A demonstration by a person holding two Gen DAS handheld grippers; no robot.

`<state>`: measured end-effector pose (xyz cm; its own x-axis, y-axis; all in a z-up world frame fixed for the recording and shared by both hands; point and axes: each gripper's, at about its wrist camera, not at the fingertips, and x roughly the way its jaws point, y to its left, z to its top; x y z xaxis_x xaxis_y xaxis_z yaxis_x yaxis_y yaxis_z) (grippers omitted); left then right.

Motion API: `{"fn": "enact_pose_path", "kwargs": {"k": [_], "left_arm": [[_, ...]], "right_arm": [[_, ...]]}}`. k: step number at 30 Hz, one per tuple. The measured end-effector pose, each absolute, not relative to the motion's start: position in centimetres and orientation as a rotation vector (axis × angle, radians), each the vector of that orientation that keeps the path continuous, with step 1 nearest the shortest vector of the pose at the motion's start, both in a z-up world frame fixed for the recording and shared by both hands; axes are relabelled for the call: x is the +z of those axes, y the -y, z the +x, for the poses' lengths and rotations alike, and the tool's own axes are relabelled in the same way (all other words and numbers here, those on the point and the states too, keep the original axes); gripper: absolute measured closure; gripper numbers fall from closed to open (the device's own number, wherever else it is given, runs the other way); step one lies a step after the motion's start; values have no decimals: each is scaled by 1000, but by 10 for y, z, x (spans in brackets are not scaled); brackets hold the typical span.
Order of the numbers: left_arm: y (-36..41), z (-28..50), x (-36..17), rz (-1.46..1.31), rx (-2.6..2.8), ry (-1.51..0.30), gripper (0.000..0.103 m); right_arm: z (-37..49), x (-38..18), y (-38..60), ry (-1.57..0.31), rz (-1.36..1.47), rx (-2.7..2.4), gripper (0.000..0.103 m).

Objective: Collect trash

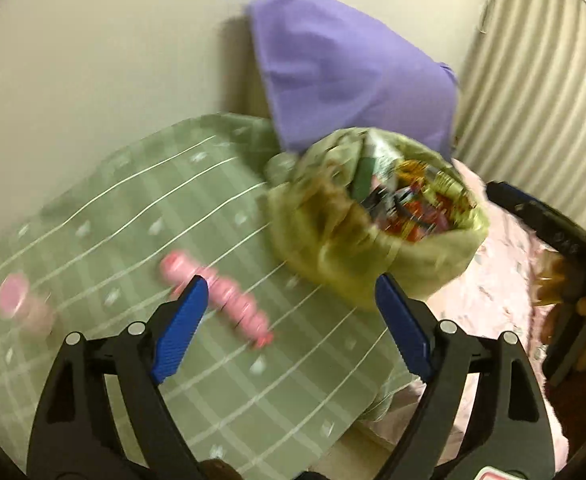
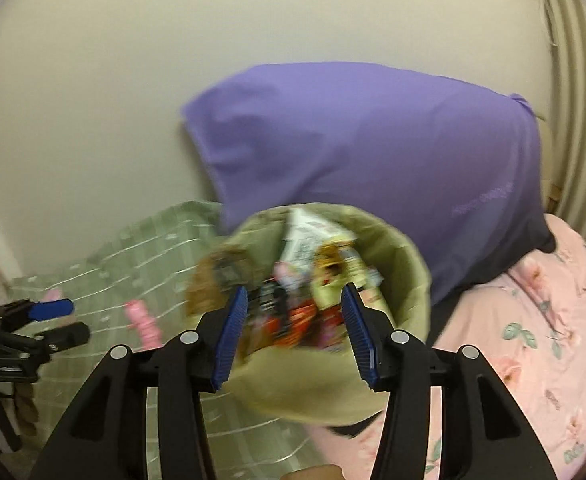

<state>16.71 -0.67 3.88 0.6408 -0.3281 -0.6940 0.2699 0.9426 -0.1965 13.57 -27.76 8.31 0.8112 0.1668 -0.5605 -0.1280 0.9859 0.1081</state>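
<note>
Both grippers, left [image 1: 291, 292] and right [image 2: 295, 304], are wide open with nothing in them. The green trash bag [image 1: 377, 236] sits stuffed on the bed. Next grab looks like that pink wrapper [image 1: 217, 296], though it's blurry.

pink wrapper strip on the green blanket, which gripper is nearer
Left. The left gripper hangs open just above the pink wrapper strip; the right gripper is off to the side, over the trash bag.
</note>
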Motion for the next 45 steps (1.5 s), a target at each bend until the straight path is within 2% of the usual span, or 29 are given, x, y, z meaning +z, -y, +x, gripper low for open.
{"fn": "enact_pose_path", "kwargs": {"k": [7,18,45], "left_arm": [[-24,106,49,-55,-171,-733,22],[-32,52,66,-40,-73,-660,22],[-32,49,74,-51,-114,-638,24]], "right_arm": [[85,79,236,-612,37,266,56],[37,62,204,-625,34,235,56],[27,66,192,-620,39,183,56]]}}
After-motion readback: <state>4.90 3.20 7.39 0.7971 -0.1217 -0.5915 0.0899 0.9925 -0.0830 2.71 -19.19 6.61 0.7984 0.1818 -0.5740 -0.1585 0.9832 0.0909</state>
